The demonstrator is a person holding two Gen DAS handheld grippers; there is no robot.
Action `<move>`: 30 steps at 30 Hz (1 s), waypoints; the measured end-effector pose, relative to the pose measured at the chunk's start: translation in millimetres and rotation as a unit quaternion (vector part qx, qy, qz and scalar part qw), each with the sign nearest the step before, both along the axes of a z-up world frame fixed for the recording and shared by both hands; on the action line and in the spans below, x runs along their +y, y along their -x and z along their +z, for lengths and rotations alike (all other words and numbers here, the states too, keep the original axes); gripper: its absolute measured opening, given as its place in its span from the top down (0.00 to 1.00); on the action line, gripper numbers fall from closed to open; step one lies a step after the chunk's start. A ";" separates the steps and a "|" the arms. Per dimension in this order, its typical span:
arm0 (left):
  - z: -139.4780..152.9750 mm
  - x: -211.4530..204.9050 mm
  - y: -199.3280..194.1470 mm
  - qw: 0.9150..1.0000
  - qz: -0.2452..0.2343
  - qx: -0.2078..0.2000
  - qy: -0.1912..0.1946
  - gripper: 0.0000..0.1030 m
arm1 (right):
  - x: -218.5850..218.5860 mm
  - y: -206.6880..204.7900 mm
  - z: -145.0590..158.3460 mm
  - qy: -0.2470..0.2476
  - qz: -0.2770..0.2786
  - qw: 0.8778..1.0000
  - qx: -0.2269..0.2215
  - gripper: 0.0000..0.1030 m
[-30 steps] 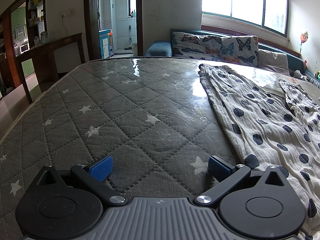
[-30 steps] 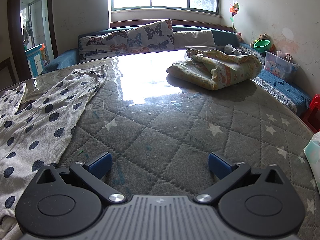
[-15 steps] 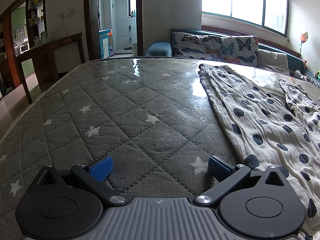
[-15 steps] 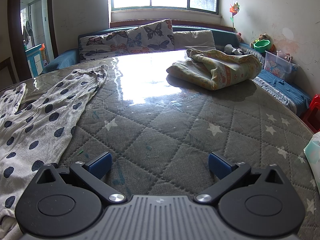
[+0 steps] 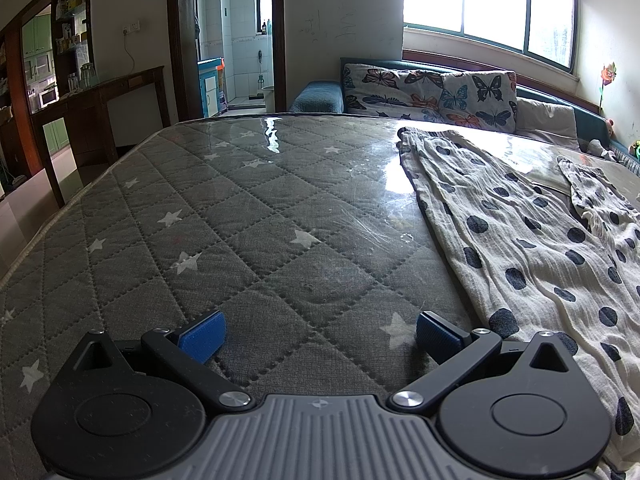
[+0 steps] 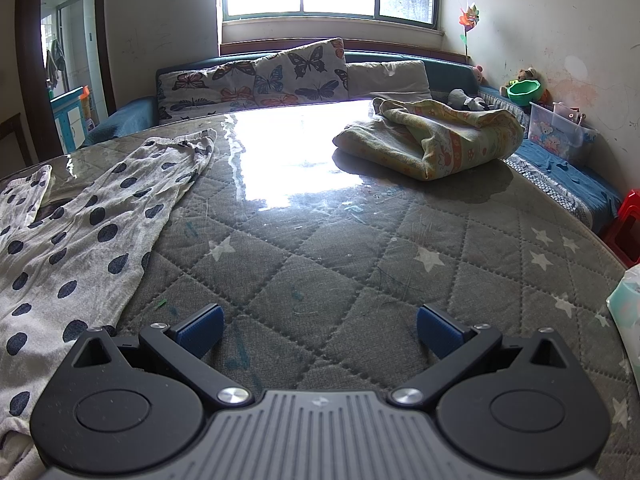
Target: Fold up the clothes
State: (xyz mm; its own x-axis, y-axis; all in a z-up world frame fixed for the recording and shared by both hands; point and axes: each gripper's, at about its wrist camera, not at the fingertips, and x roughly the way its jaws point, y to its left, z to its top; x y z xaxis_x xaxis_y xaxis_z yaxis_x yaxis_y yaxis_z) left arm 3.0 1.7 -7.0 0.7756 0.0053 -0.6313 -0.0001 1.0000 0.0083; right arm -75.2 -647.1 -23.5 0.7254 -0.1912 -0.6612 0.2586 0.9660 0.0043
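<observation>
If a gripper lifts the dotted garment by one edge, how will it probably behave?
The dotted garment looks thin and crinkled, lying flat with soft wrinkles, so it will probably hang limp and drape rather than hold shape. It seems light for its spread. The mattress surface looks glossy, so the cloth may slide when pushed.

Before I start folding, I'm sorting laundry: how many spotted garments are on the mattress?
1: the spotted garment lies spread along the mattress, between both tools.

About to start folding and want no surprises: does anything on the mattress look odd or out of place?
The mattress shows scratches and small green-blue marks. The spotted garment lies wrinkled, unfolded. A blanket sits bunched at the far side. Nothing spilled.
</observation>
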 end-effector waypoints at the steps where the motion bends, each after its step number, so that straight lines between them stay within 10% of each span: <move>1: 0.4 -0.4 0.7 1.000 0.000 0.000 0.000 0.00 | 0.1 -0.1 -0.1 0.000 0.000 1.000 0.000 0.00; 30: 0.6 -4.0 -0.5 1.000 0.000 0.000 -0.001 0.00 | -1.0 -0.1 -0.1 -0.002 0.000 1.000 0.000 0.00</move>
State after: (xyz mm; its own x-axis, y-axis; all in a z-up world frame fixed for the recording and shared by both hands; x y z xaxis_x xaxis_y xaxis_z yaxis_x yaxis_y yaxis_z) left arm 3.6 -2.3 -6.4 0.7756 0.0073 -0.6312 -0.0005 0.9999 0.0110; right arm -75.1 -648.1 -23.6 0.7259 -0.1887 -0.6614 0.2584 0.9660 0.0081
